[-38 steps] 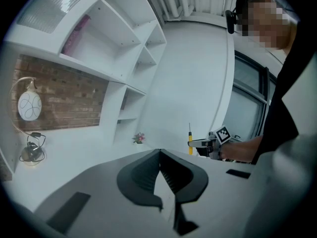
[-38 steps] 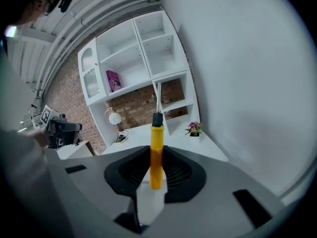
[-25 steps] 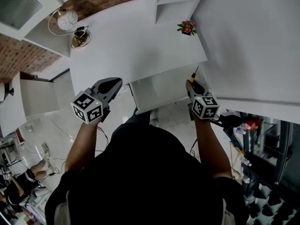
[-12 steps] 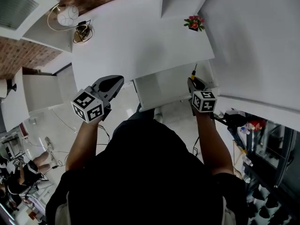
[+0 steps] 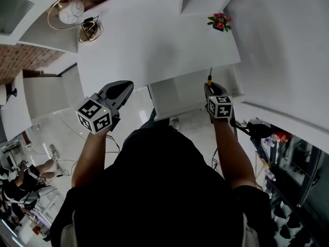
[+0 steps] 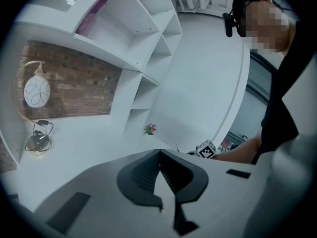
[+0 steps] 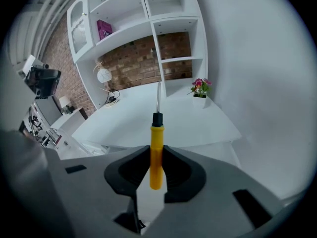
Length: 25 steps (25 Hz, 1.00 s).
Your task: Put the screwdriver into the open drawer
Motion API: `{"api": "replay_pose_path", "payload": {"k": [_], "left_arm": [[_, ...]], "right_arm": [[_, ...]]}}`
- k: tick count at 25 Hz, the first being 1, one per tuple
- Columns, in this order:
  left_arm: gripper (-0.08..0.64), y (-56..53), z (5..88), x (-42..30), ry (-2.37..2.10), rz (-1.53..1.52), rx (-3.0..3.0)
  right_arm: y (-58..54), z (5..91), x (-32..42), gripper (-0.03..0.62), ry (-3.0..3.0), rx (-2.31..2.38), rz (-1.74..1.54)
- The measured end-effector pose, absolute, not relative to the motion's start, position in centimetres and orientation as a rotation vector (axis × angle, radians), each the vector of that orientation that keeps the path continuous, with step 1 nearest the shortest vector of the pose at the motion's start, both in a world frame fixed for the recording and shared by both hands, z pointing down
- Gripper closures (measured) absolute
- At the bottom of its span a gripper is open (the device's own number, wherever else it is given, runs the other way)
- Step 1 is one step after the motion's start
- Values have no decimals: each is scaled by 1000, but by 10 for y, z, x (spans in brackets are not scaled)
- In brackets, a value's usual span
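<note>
The right gripper (image 7: pixel 156 180) has its jaws closed on the yellow handle of the screwdriver (image 7: pixel 156 150). The grip sits low on the handle, so the black collar and the thin metal shaft stand free in front and point forward over the white worktop (image 7: pixel 178 123). I think this is a carrying grip: with the shaft free, the tool can go down flat once the jaws let go.

In the head view this gripper is at the right end of the open drawer (image 5: pixel 175 94), which stands pulled out from under the front edge of the worktop. The screwdriver is above that end, in the air and not yet inside. What remains, in my judgement, is to lower it and release it.

The left gripper (image 6: pixel 159 155) has its jaws pressed together with nothing between them. It hangs to the left of the drawer, apart from it and seemingly idle.

The drawer shows only a white inside — I can make out no object in it. On the worktop, a small pot of flowers (image 5: pixel 220 22) stands far back at the right, and a round lamp (image 5: pixel 72 12) far back at the left.
</note>
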<state>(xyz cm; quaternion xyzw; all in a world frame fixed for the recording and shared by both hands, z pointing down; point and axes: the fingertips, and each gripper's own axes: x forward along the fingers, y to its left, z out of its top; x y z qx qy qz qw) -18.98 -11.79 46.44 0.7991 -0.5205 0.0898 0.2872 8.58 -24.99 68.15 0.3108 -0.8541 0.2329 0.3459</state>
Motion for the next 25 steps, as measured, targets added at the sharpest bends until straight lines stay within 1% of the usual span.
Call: {"api": "replay_pose_path", "payload": {"k": [14, 25], "left_arm": [[541, -132, 488, -203, -1364, 248, 2096], [541, -132, 512, -210, -1341, 256, 2039]], "right_arm": [[-245, 746, 93, 506, -2083, 741, 644], [-240, 790, 100, 506, -1990, 633, 568]]}}
